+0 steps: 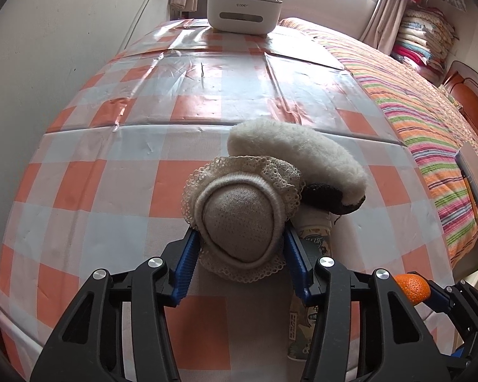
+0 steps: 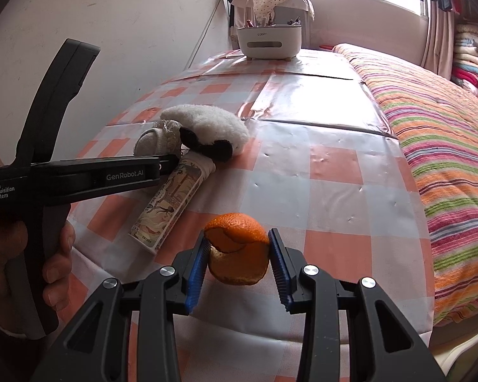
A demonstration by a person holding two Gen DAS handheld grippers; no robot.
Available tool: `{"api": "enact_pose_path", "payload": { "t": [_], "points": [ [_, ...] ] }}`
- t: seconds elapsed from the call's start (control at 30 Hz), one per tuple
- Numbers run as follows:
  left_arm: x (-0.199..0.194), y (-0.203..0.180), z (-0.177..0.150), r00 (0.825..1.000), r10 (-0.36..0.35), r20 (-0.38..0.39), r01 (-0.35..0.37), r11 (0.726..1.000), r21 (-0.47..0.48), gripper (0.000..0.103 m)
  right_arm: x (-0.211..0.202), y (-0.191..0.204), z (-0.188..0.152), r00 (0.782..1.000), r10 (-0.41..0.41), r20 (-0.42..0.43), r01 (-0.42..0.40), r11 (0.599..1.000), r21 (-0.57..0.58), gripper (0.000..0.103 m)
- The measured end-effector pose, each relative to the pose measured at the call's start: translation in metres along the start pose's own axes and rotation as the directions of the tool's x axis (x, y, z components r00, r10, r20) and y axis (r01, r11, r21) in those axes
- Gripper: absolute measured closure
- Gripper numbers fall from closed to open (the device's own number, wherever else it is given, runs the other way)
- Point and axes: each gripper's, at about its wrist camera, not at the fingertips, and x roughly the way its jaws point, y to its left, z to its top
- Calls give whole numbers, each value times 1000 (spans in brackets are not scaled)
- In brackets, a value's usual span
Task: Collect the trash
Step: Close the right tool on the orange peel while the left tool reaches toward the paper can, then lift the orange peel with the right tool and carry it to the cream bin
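Note:
My left gripper (image 1: 240,235) is shut on a rolled beige sock with a lace cuff (image 1: 239,219), its blue pads pressing both sides. Right behind the sock lie a white fluffy slipper with a black part (image 1: 299,156) and a printed tube (image 1: 312,229) on its side. My right gripper (image 2: 239,237) is shut on a curled orange peel (image 2: 239,251), held just above the checked tablecloth (image 2: 334,184). In the right wrist view the left gripper (image 2: 172,163) reaches in from the left, held by a hand (image 2: 57,254), touching the sock (image 2: 156,141) beside the tube (image 2: 172,200).
A white organiser box (image 1: 243,12) with pens stands at the table's far end. A wall runs along the left side. A bed with a striped blanket (image 2: 436,146) borders the table on the right. Folded bedding is stacked at the far right (image 1: 420,38).

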Motion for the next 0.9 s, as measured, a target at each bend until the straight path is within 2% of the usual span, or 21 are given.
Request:
{"api": "enact_pose_path", "payload": {
  "t": [0.3,0.6,0.9],
  "points": [
    [-9,-7,-3,999,19,28,-20,1000,24,55,-10,-10,-2,1000,-6,17,6,1000,19,66],
    [-27,-12,-9,998,7,57,-9,999,35,55,-21,-19,-7,999,-18,30,17,999,30,66],
    [-48,-29,-21,995,11,99,-20,996,85,55,-37,-34,-11,997,-48,58,45,998,47,66]
  ]
}}
